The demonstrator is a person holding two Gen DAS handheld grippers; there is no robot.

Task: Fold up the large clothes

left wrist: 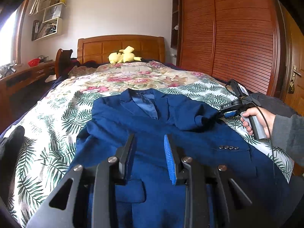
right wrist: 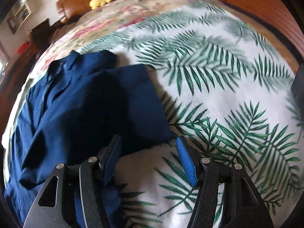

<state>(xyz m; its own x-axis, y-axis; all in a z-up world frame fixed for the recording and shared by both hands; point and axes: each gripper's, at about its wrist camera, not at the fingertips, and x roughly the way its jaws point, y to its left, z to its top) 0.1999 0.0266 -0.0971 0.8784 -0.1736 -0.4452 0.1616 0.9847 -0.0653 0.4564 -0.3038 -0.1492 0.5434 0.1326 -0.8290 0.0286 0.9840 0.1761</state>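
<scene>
A dark blue suit jacket (left wrist: pixel 152 125) lies face up on the bed, collar at the far end, with one sleeve (left wrist: pixel 191 117) folded across its chest. My left gripper (left wrist: pixel 150 138) hovers over the jacket's lower front, jaws apart with nothing between them. At the right, a hand (left wrist: pixel 256 117) holds my right gripper (left wrist: pixel 226 114) at the folded sleeve's edge. In the right wrist view the right gripper (right wrist: pixel 148 139) is open and tilted down. The edge of the folded blue sleeve (right wrist: pixel 123 98) lies just ahead of its fingertips, and neither pad presses on it.
A leaf-print cover (left wrist: pixel 47 133) lies over a floral quilt (left wrist: pixel 123 77) on the bed. A yellow plush toy (left wrist: pixel 123 56) sits by the wooden headboard (left wrist: pixel 121 44). A wardrobe (left wrist: pixel 228 38) stands at the right, a desk (left wrist: pixel 28 74) at the left. A dark cloth (left wrist: pixel 11 142) lies at the bed's left edge.
</scene>
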